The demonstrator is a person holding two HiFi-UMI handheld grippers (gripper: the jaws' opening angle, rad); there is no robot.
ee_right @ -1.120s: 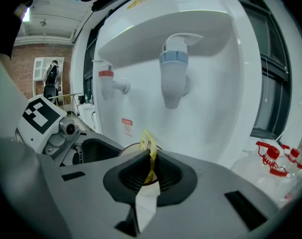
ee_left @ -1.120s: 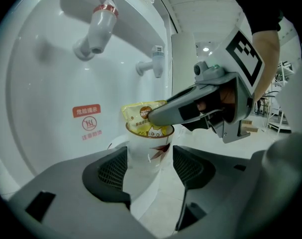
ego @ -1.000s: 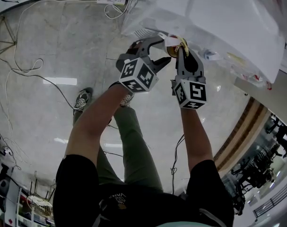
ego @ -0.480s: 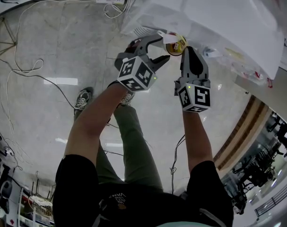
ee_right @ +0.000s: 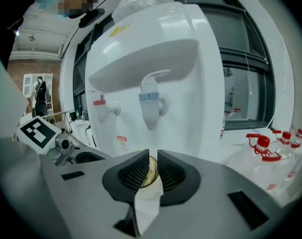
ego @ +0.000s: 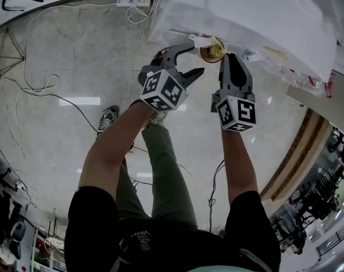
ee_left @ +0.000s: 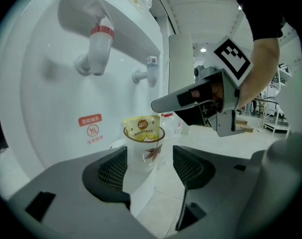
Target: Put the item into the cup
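Observation:
A white paper cup with a leaf print stands under the water dispenser's taps, and a yellow packet sticks up out of it. My left gripper is open, its jaws spread wide to either side of the cup's near face. In the head view the cup sits just ahead of the left gripper. My right gripper hovers close to the cup's right, shut to a thin slit with nothing in it. Through that slit the right gripper view shows the cup's rim.
The white water dispenser rises behind the cup, with a red tap and a blue tap overhead. Clear bottles with red caps stand to the right. Cables trail over the glossy floor below.
The right gripper has let go of the yellow packet and drawn back a little from the cup; the packet now stands in the cup. The left gripper has stayed in place.

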